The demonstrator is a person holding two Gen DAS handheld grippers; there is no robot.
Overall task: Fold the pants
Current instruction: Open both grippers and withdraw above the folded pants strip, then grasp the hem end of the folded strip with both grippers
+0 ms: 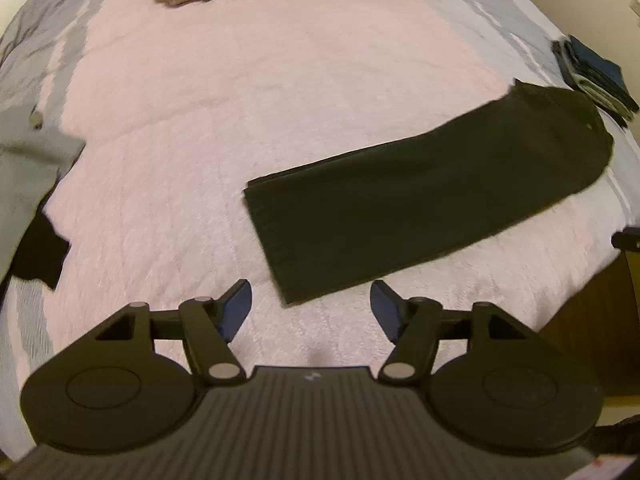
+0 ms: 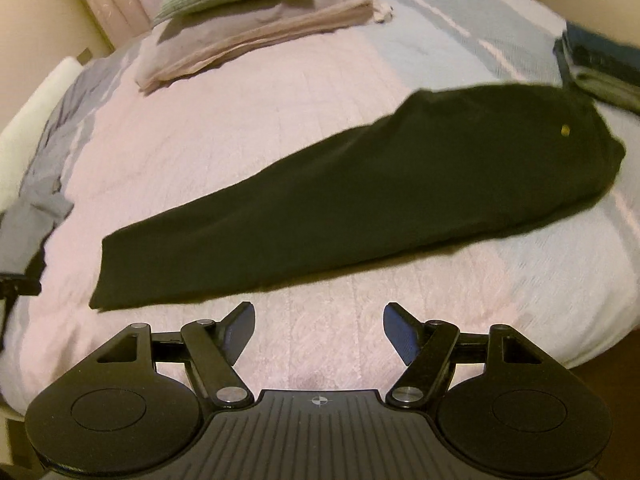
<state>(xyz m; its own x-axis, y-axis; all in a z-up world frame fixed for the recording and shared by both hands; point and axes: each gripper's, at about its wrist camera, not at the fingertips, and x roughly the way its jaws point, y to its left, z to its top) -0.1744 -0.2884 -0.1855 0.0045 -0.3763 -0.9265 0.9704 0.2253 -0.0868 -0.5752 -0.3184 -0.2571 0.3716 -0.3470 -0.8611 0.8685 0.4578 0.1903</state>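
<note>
pants (image 1: pixel 420 196) halved lengthwise, cuffs at 12 o'clock of left gripper (image 1: pixel 311 310) | right gripper (image 2: pixel 319 332) too: both spread, empty | we'd pinch both layers at cuffs, carry toward waistband

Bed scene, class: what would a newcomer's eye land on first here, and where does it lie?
First the black pants, folded lengthwise into one long strip, lying slantwise across the pink blanket with the waist at the right. Next the two open grippers, left and right, hovering near the hem end, touching nothing. Farther back sits a folded stack of linens.
</note>
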